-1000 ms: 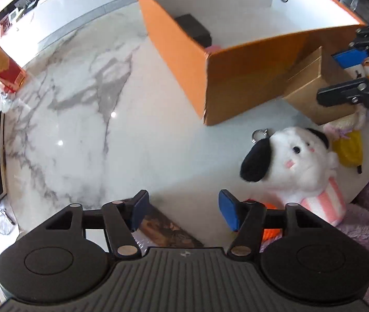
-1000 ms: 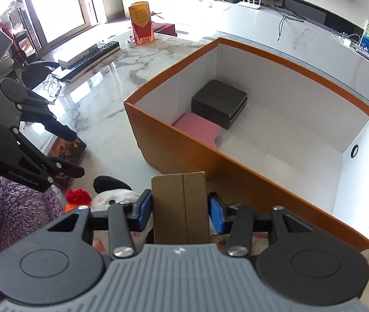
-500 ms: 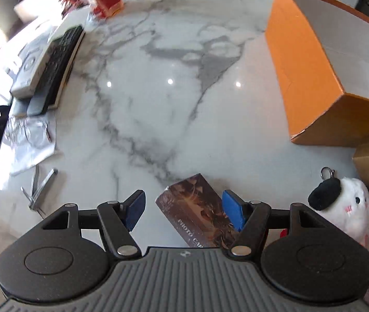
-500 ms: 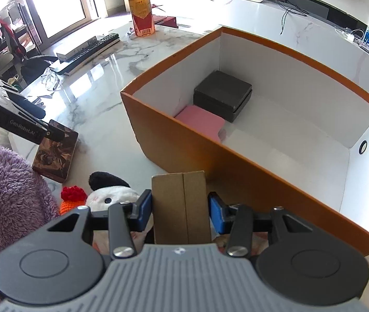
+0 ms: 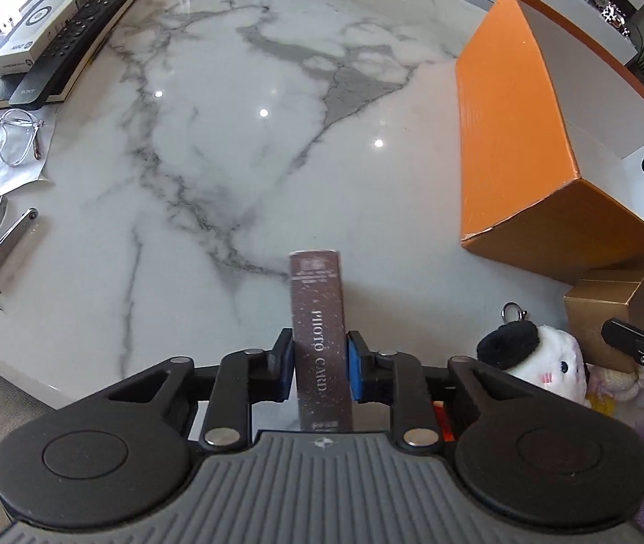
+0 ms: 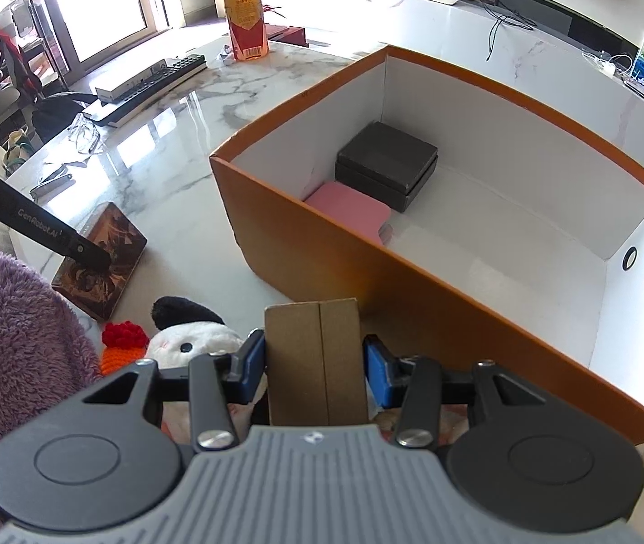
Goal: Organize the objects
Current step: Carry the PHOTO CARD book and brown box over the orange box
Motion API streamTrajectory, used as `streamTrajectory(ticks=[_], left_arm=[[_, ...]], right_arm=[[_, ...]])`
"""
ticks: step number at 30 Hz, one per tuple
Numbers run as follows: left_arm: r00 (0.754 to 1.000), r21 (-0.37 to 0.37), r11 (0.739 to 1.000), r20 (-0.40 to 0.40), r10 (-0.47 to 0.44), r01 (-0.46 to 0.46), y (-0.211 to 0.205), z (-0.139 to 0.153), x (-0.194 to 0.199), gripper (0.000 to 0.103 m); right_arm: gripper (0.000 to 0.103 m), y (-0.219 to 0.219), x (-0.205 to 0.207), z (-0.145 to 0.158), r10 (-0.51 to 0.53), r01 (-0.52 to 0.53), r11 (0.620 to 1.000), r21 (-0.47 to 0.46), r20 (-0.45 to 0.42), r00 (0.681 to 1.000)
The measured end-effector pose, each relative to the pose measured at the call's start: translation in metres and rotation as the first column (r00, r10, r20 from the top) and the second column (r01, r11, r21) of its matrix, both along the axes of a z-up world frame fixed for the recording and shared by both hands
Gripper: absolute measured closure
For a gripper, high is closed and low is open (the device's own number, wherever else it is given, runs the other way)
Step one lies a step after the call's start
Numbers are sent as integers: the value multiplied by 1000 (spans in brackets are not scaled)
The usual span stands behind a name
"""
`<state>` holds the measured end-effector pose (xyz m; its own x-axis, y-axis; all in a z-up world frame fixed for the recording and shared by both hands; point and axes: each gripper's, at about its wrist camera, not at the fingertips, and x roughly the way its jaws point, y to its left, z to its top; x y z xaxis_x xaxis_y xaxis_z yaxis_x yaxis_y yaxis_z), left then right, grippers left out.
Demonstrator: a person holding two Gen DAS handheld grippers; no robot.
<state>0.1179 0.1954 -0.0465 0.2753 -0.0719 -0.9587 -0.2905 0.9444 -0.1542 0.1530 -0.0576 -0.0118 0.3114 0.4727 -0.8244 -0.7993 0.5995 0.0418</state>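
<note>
Gripping the photo-card box [image 5: 319, 340] only across its thin spine near the worktop's [image 5: 240, 145] near edge, the left tool [image 5: 319, 369], whose jaws have just been closing onto it, could let it pivot or slip on the lift toward the orange bin [image 6: 412, 281]. Meanwhile the right tool [image 6: 315, 374] is clamped on a brown carton [image 6: 315, 358], which could catch that bin's near wall. Only the right view shows the bin's inside, a black case [image 6: 387, 163] and pink pad [image 6: 351, 213] in its left corner; only the left view shows the spine pinched.
</note>
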Motion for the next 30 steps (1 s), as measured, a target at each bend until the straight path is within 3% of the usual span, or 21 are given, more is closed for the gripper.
streamTrajectory(ticks=[4, 9, 14, 18, 24, 30], left_arm=[[998, -23, 999, 49, -26, 27, -9, 9, -1, 77], [985, -22, 997, 154, -76, 80, -25, 51, -4, 77], [949, -15, 988, 280, -143, 154, -50, 102, 2, 77], [917, -1, 979, 351, -190, 204, -70, 125, 17, 77], [886, -6, 970, 409, -218, 241, -95, 134, 51, 77], [889, -65, 968, 413, -195, 243, -116, 113, 98, 77]], right_arm=[[55, -4, -2, 5, -4, 4, 1000, 7, 8, 1000], [55, -13, -3, 17, -14, 13, 1000, 26, 16, 1000], [55, -20, -3, 43, -24, 21, 998, 67, 39, 999], [56, -28, -1, 72, -43, 31, 993, 116, 99, 994], [56, -37, 15, 101, -115, 83, 982, 169, 189, 975], [56, -37, 52, 92, -183, 161, 979, 123, 199, 963]])
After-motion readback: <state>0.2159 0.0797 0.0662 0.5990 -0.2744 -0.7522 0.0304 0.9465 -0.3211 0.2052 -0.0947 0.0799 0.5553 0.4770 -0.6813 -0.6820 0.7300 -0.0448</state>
